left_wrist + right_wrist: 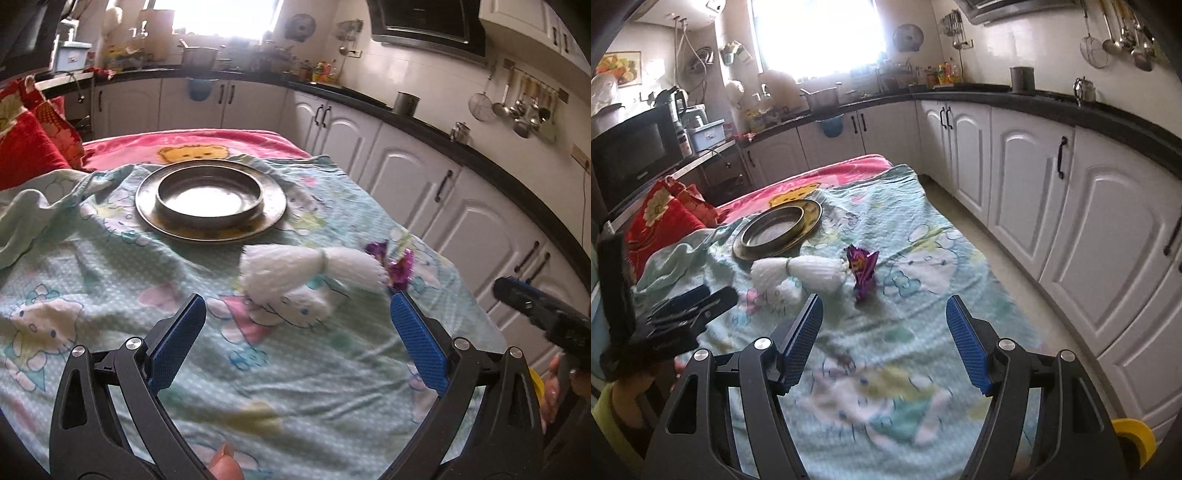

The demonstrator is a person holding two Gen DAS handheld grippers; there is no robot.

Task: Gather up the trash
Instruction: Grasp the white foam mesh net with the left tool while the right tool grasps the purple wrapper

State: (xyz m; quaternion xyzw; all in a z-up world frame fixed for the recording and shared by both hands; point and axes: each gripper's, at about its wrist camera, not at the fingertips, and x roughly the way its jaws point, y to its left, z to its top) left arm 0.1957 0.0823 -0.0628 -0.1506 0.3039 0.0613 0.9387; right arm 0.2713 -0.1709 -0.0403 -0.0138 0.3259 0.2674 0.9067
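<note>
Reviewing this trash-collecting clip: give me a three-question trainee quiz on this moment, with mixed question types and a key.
1. True or false: the purple wrapper lies inside the metal bowl.
2. Multiple choice: what lies directly beside the purple wrapper? A) a red cushion B) a white yarn bundle C) a kettle
3. Short answer: is either gripper holding anything?

Key
1. False. It lies on the patterned blanket, nearer the grippers than the bowl.
2. B, the white yarn bundle.
3. No. The left gripper and the right gripper are both open, with nothing between their pads.
</note>
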